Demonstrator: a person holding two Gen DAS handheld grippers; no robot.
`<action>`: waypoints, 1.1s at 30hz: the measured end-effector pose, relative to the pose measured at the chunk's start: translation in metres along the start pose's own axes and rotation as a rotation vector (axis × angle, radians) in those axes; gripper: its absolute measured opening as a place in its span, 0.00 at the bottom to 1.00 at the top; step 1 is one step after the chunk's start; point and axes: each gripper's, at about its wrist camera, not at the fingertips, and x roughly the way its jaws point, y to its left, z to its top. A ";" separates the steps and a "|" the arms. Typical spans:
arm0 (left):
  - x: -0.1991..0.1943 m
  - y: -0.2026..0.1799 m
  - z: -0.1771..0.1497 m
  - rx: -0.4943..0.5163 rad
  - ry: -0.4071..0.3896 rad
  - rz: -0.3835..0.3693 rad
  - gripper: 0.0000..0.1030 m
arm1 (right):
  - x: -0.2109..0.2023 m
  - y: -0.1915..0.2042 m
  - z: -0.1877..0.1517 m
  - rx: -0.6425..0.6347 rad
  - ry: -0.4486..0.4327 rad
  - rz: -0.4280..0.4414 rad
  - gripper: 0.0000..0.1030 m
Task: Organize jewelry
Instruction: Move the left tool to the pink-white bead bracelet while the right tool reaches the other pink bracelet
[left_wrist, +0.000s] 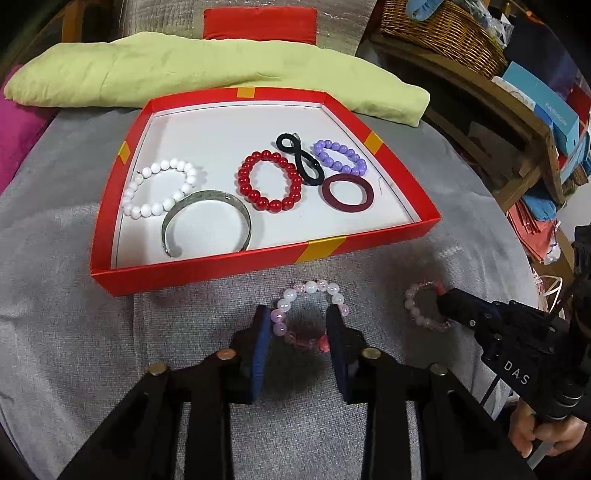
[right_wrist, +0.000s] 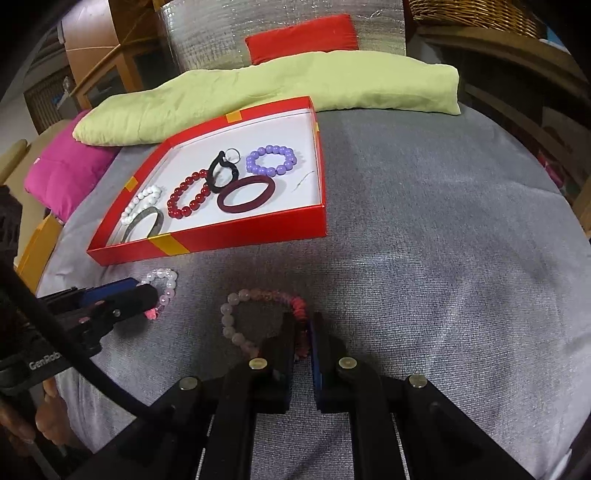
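A red tray (left_wrist: 207, 271) (right_wrist: 236, 232) on grey cloth holds a white bead bracelet (left_wrist: 159, 194), a silver cuff (left_wrist: 207, 225), a red bead bracelet (left_wrist: 269, 181), a black hair tie (left_wrist: 299, 158), a purple bead bracelet (left_wrist: 340, 157) and a maroon band (left_wrist: 349, 192). My left gripper (left_wrist: 301, 325) straddles an iridescent pink bead bracelet (left_wrist: 310, 288) on the cloth, fingers touching its sides. My right gripper (right_wrist: 304, 332) is shut on the edge of a pale pink bead bracelet (right_wrist: 236, 310), which lies on the cloth.
A light green cushion (left_wrist: 221, 74) lies behind the tray, with a magenta cushion (right_wrist: 66, 173) at the left. A wicker basket (left_wrist: 443, 33) and boxes sit on wooden shelves at the right.
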 end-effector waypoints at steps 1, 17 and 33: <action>0.002 0.000 -0.001 0.007 0.009 0.007 0.12 | 0.000 0.000 0.000 -0.003 -0.002 0.000 0.08; -0.019 0.013 -0.008 0.026 -0.017 0.022 0.07 | -0.021 0.003 0.004 0.024 -0.094 0.052 0.08; -0.050 0.036 -0.015 0.011 -0.072 0.059 0.07 | -0.033 0.015 0.009 0.037 -0.156 0.137 0.08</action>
